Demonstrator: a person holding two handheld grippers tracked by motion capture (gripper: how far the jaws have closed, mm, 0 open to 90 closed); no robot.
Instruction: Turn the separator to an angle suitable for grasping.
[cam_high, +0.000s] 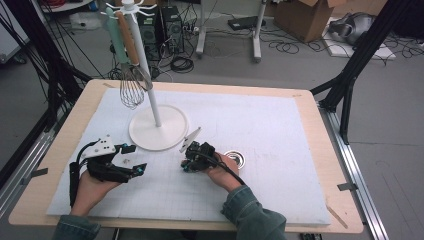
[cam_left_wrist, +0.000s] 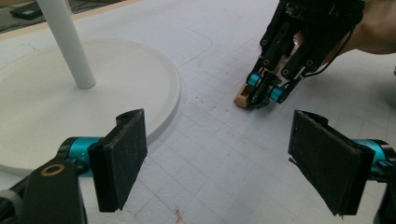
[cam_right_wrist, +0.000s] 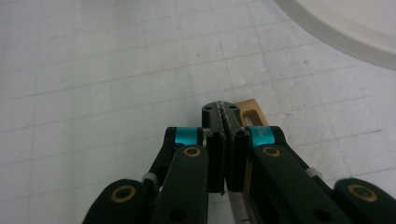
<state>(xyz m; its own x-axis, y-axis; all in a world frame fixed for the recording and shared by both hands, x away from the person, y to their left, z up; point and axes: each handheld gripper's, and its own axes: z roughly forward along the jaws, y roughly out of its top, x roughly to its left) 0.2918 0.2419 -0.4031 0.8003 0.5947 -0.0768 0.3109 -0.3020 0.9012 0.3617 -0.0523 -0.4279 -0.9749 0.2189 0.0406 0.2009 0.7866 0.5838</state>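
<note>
Right gripper (cam_high: 189, 164): jaws clenched tight, tips pressed down on the white mat (cam_high: 260, 130); in its own view the pads meet with no gap between them.
Wooden handle (cam_right_wrist: 250, 112): a tan end with a slot pokes out just past the jaw tips, lying flat on the mat; whether the jaws pinch it or merely sit against it cannot be told.
Same handle, left gripper view (cam_left_wrist: 243, 97): it sits right at the tips of the right gripper (cam_left_wrist: 266, 88), touching them.
Left gripper (cam_high: 134, 159): jaws released, spread wide above the mat with nothing between them, well apart from the right gripper's tips.
Stand (cam_high: 159, 131): its white round base lies beyond the left jaws and just beside the right ones; a whisk (cam_high: 131, 87) hangs from it.
</note>
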